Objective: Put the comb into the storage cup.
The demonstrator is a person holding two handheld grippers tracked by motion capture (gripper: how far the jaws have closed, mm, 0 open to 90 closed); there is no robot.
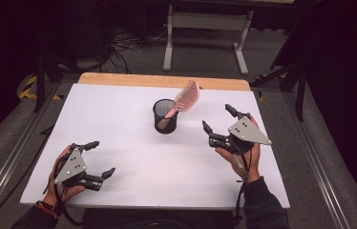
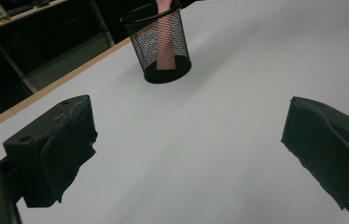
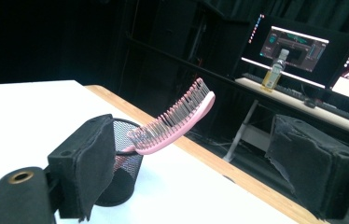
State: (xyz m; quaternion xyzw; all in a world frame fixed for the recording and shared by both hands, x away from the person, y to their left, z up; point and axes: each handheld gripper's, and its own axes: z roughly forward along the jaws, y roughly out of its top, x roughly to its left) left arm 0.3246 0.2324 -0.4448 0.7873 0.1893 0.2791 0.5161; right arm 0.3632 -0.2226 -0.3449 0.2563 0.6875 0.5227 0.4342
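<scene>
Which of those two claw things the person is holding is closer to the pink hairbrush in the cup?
The right gripper: it sits just beside the mesh cup holding the pink hairbrush, while the left gripper rests near the table's front edge.

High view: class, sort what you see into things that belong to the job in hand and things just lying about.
Belonging to the job:
pink hairbrush
black mesh cup
right gripper
left gripper

Just about:
white table frame
floor cables
</scene>
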